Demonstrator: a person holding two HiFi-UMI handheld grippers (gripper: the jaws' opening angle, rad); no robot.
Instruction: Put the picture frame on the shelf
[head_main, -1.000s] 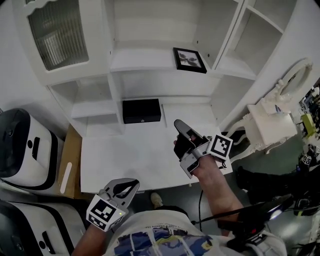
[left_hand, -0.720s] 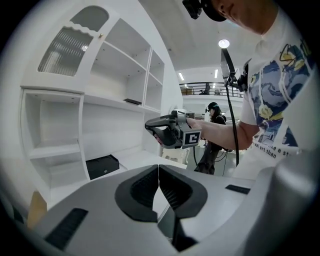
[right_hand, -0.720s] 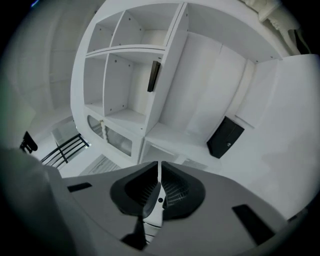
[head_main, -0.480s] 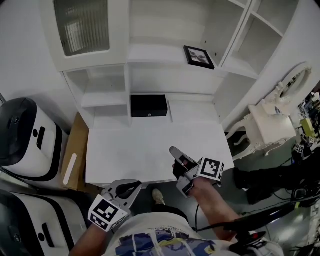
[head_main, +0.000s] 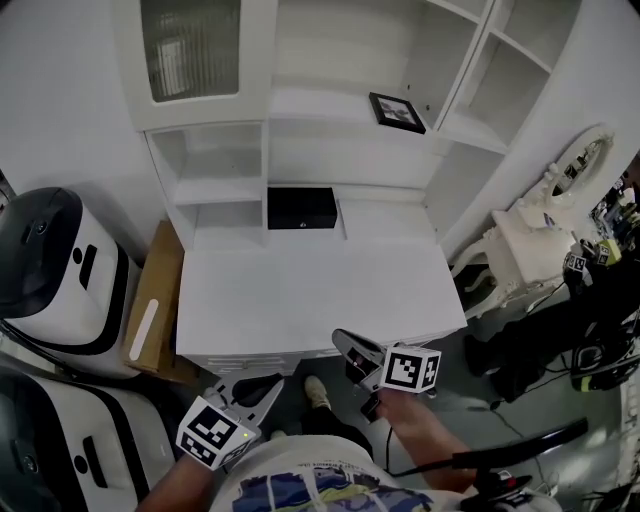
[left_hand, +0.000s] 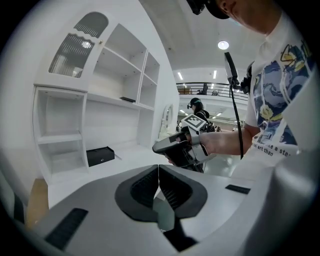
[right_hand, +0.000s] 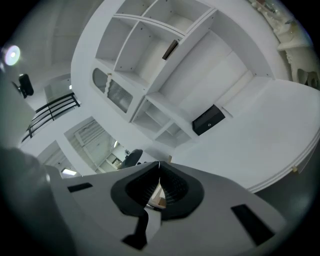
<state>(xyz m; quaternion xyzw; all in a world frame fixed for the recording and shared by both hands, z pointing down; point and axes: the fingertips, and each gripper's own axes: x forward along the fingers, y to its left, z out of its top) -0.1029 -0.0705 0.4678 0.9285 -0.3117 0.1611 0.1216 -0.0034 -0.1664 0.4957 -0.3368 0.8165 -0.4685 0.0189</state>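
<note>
Pulled the right gripper (head_main: 345, 346) back over the last second, from above the white desk (head_main: 300, 290) to just off its front edge and close to the body, and brought its jaws together. Clenched now on nothing, with only floor and room showing behind the pads. Holding the left gripper (head_main: 270, 384) low beside it, below the desk edge, likewise pinched closed and empty. Can see the picture frame (head_main: 397, 111) already up on the middle shelf (head_main: 310, 105) of the white cabinet, toward the right end near the upright divider and well apart from both grippers. Cannot tell from these angles whether lying flat or leaning. Left the black box (head_main: 301, 208) in the recess at the back of the desk, below that shelf, with neither gripper near it. Judge the placing done and the step in hand to be the retreat. Calls for little next: probably just keeping both grippers clear of the desk edge. To stand the frame more upright, if wanted, would mean reaching the right gripper back up with jaws spread enough to take one edge, without nudging it off the shelf.
</note>
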